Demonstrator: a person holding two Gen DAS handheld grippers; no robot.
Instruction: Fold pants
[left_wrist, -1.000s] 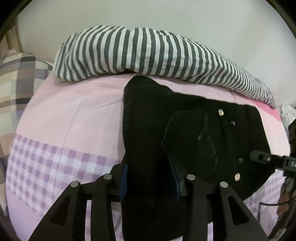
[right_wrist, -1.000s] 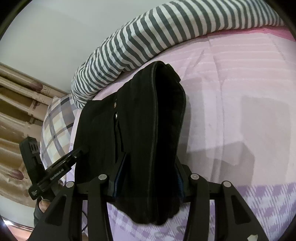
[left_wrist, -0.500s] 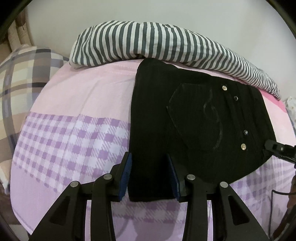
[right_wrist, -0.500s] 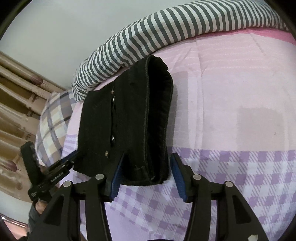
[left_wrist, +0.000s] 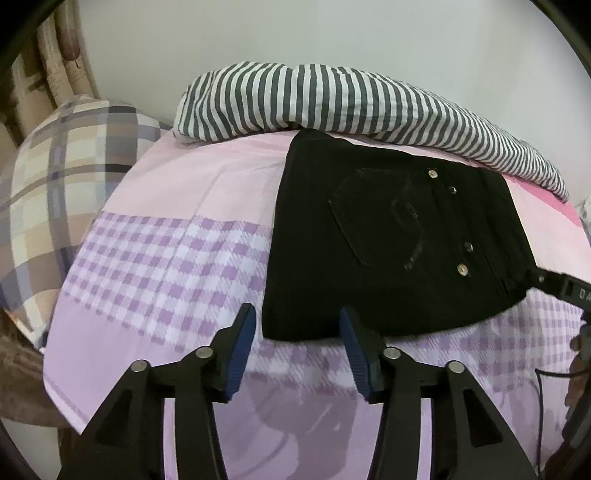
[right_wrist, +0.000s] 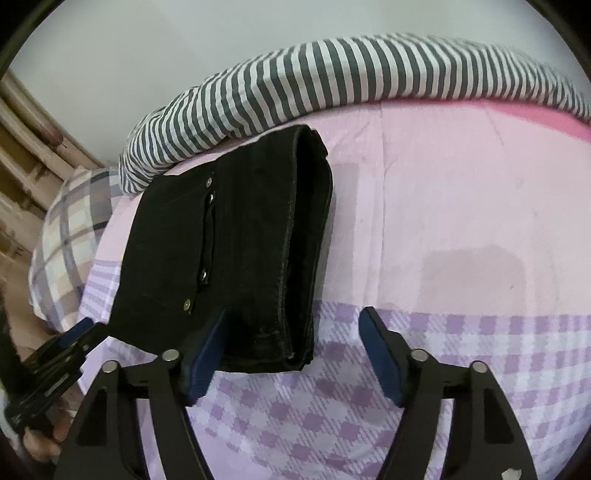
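The black pants (left_wrist: 391, 251) lie folded in a thick stack on the pink and purple bed sheet (left_wrist: 166, 251), back pocket and metal studs facing up. They also show in the right wrist view (right_wrist: 229, 254). My left gripper (left_wrist: 297, 321) is open and empty, its fingertips just short of the stack's near left corner. My right gripper (right_wrist: 295, 321) is open and empty, its jaws straddling the stack's near right edge with the left finger (right_wrist: 207, 350) touching the cloth. The right gripper's tip (left_wrist: 554, 284) shows at the stack's right edge.
A grey and white striped duvet (left_wrist: 332, 99) lies bunched along the back of the bed against the white wall. A plaid pillow (left_wrist: 55, 192) sits at the left. A wooden headboard (right_wrist: 26, 147) stands beyond it.
Both grippers lowered the pants onto the bed, opened and let go. They have pulled back toward the near edge of the stack.
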